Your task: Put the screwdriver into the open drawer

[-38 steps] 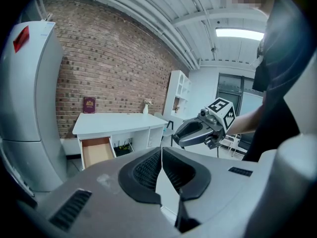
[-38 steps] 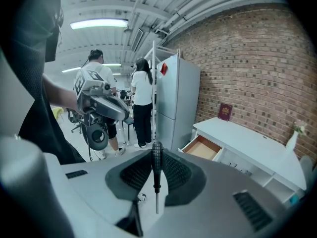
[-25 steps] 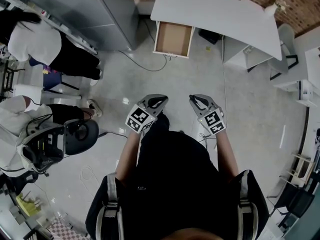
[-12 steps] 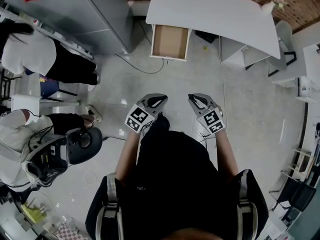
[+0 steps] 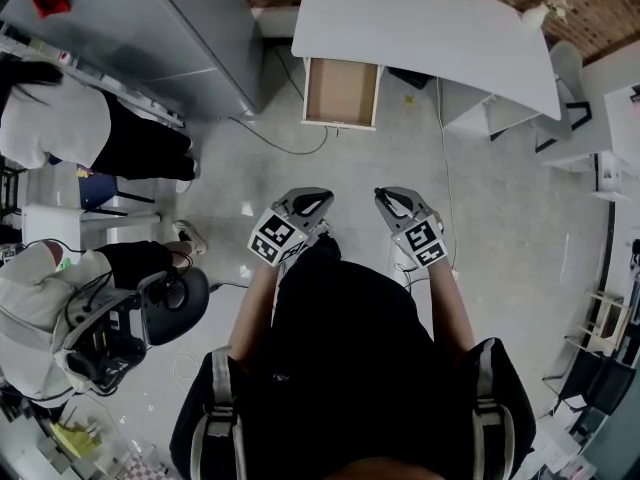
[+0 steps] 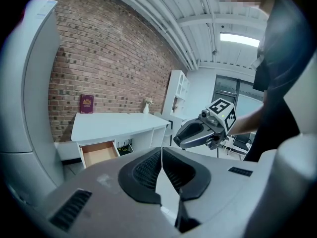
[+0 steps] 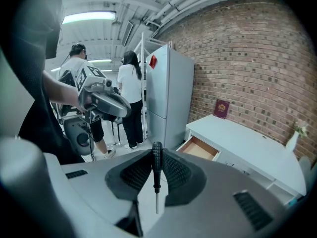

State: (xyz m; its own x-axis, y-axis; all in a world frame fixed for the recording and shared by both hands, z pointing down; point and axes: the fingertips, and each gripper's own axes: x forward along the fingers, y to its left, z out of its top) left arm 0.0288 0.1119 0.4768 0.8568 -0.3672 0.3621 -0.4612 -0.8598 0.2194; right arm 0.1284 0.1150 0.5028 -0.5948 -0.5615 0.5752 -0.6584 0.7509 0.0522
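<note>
The open drawer (image 5: 342, 92) shows a bare brown bottom and sticks out of the white desk (image 5: 430, 23) ahead of me. It also appears as the drawer (image 6: 98, 152) and the drawer (image 7: 200, 148) in the gripper views. A black-handled screwdriver (image 7: 156, 168) stands between the pads of my right gripper (image 7: 156, 157), handle forward and metal tip toward the camera. My right gripper (image 5: 384, 197) is shut on it, held at waist height well short of the desk. My left gripper (image 5: 318, 197) is beside it, shut with nothing inside; its jaws meet in the left gripper (image 6: 161, 155) view.
A tall grey refrigerator (image 5: 160, 28) stands left of the desk. Two people (image 5: 70, 118) are at the left, one by a black office chair (image 5: 170, 298). A cable (image 5: 290, 143) lies on the floor before the drawer. White shelving and chairs (image 5: 580, 118) stand at the right.
The desk and drawer have drawn slightly nearer in the head view. Both grippers keep their pose. The chair and people at the left have shifted.
</note>
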